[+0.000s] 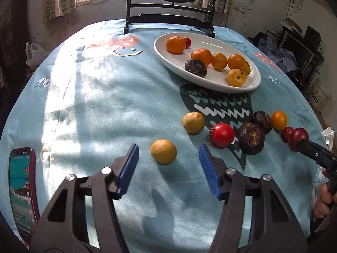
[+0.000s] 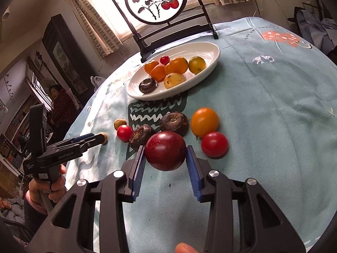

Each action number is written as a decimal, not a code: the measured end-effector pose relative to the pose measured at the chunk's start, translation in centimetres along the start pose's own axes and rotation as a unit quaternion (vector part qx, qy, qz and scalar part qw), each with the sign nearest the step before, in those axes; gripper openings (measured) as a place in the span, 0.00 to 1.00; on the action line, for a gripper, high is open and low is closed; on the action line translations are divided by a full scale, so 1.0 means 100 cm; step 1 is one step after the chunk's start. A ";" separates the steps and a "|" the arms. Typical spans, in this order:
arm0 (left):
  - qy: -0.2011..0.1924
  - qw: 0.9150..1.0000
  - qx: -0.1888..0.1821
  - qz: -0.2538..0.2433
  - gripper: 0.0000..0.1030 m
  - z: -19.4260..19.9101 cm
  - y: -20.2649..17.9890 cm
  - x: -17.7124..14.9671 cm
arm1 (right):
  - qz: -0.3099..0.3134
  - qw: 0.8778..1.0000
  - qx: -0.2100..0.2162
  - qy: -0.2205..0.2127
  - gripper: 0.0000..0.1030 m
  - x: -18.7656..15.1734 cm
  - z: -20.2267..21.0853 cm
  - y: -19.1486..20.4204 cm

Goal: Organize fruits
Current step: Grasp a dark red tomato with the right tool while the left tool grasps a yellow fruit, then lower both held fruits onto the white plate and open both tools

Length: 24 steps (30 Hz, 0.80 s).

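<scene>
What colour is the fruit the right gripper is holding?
Dark red, almost maroon, smooth-skinned fruit; clearest in the right wrist view.

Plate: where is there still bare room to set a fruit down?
On the white plate, the end nearest the screen stand is bare, and so is the strip along the rim facing the loose fruit. The middle is crowded: oranges, a dark fruit, a yellow fruit.

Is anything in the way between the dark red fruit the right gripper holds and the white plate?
Yes. Two brown fruits lie on the cloth between the dark red fruit and the plate; lifting over them should clear.
</scene>
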<state>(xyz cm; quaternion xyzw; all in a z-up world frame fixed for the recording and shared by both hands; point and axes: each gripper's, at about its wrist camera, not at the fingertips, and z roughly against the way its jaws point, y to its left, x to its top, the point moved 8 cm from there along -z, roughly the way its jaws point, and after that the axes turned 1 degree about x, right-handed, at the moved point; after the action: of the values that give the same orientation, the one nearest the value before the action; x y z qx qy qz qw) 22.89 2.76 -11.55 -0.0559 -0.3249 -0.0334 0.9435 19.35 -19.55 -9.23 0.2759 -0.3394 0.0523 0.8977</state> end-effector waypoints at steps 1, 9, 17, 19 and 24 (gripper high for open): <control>0.003 1.000 0.005 -0.004 0.54 -0.002 0.000 -0.001 | -0.002 1.000 0.002 0.000 0.38 0.000 0.000 0.000; 0.023 1.000 0.010 -0.012 0.45 -0.017 0.000 -0.002 | -0.013 1.000 0.006 0.009 0.38 -0.002 -0.003 -0.005; 0.024 0.999 0.033 -0.034 0.32 -0.018 -0.006 -0.003 | -0.021 1.000 0.001 0.015 0.38 -0.003 -0.005 -0.009; 0.023 0.999 0.032 -0.027 0.28 -0.017 -0.004 -0.003 | -0.022 1.000 0.001 0.016 0.38 -0.004 -0.005 -0.009; 0.022 1.000 0.015 -0.004 0.27 -0.012 0.000 -0.004 | -0.025 0.999 -0.003 0.019 0.38 -0.005 -0.006 -0.012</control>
<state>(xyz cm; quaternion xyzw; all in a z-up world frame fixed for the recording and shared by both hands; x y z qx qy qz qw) 23.32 2.64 -12.78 -0.0394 -0.3047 -0.0338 0.9510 19.63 -20.18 -10.41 0.2810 -0.3154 0.0338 0.9058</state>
